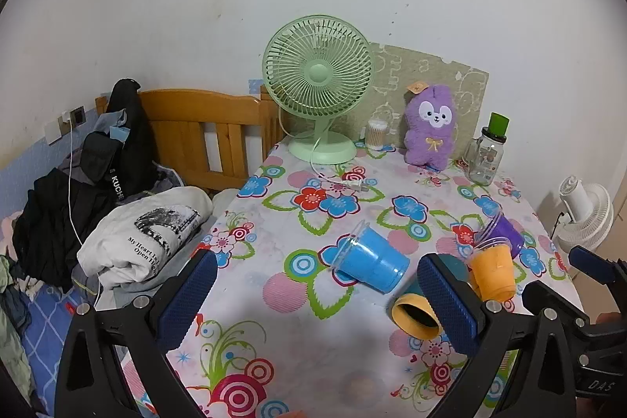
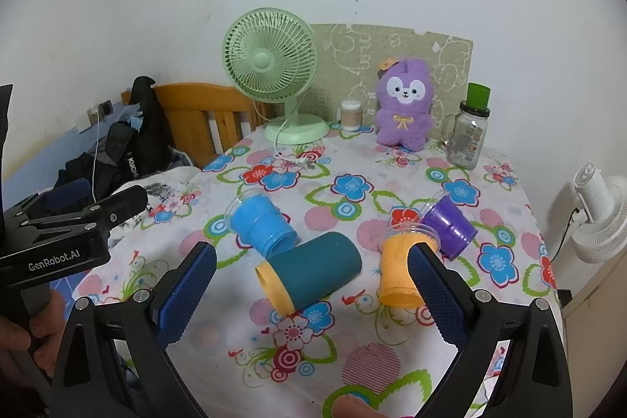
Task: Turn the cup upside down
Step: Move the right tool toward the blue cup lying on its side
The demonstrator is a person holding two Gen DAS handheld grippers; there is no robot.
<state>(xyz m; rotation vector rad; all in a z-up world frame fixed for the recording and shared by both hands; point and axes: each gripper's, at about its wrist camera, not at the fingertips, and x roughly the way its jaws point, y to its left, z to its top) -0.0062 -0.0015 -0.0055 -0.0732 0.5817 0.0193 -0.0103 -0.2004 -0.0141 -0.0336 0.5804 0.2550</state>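
Note:
Four cups lie on their sides on the floral tablecloth (image 2: 352, 339). A teal cup with a yellow rim (image 2: 313, 271) lies in the middle, its mouth toward me; it also shows in the left wrist view (image 1: 415, 314). A blue cup (image 2: 260, 224) (image 1: 370, 263) lies to its left. An orange cup (image 2: 399, 273) (image 1: 491, 273) and a purple cup (image 2: 450, 226) (image 1: 505, 232) lie to its right. My right gripper (image 2: 313, 300) is open, its fingers wide on either side of the teal cup, above the table. My left gripper (image 1: 317, 300) is open and empty, near the blue cup.
A green desk fan (image 2: 274, 73), a cotton swab jar (image 2: 350, 114), a purple plush toy (image 2: 405, 104) and a glass jar with green lid (image 2: 468, 132) stand along the table's back edge. A bed with clothes (image 1: 98, 202) is left; a white fan (image 2: 595, 218) is right.

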